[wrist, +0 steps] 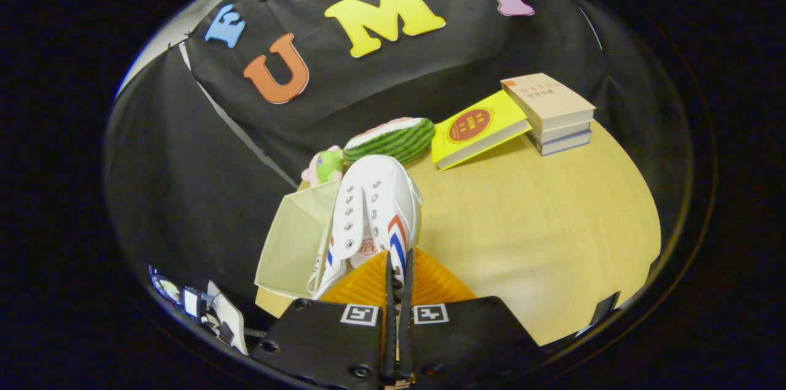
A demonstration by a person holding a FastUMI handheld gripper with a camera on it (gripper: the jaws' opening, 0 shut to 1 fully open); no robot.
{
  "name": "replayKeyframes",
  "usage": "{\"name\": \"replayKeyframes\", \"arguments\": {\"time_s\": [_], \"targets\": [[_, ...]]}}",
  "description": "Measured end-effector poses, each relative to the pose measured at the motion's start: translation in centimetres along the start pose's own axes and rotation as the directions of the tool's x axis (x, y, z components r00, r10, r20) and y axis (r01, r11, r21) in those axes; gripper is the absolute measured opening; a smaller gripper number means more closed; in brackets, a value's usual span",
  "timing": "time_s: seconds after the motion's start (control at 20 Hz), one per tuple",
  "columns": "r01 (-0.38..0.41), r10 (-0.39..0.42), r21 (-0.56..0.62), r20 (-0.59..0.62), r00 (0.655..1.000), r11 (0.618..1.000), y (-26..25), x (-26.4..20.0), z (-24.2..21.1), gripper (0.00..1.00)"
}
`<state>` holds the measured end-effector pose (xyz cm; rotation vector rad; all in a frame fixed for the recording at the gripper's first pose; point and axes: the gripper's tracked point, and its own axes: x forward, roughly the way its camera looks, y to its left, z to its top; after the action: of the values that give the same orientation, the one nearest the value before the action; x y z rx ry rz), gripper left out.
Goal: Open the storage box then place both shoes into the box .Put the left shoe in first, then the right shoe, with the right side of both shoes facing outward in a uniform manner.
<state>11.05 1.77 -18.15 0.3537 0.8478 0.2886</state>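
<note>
A white shoe [376, 212] with red and blue stripes on its side stands toe-up directly ahead of the gripper [399, 267], its laceless eyelets and tongue facing the camera. The two fingers are drawn almost together, with only a thin slit left between them, and they pinch the shoe's rim at its heel end, so the shoe is lifted clear of the wooden table [552, 224]. Just beside the shoe, on the gripper's left, sits the pale fabric storage box [295, 242], open, one wall touching or nearly touching the shoe; whether the shoe's heel is already inside it cannot be told. Beyond the box and the shoe's toe lie a small pink and green soft toy [324, 167] and a watermelon-slice plush [390, 137] near the table's far edge. Farther right, a yellow book [476, 128] leans against a stack of books [552, 112], well apart from the shoe.
</note>
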Motion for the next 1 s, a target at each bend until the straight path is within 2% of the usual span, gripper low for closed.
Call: {"name": "replayKeyframes", "arguments": {"time_s": [0.2,0.35,0.8,0.95,1.0], "targets": [[-0.052,0.052,0.003,-0.004,0.999,0.999,7.3,2.8,-0.8,0.07],[-0.053,0.052,0.032,0.031,0.998,0.998,10.9,5.0,-1.9,0.07],[0.063,-0.07,0.059,0.122,0.99,0.996,14.0,11.2,-4.0,0.07],[0.135,-0.14,0.037,0.19,0.972,0.99,12.8,12.3,-3.9,0.07],[0.176,-0.171,-0.007,0.196,0.966,0.984,12.2,12.9,-4.1,0.07]]}}
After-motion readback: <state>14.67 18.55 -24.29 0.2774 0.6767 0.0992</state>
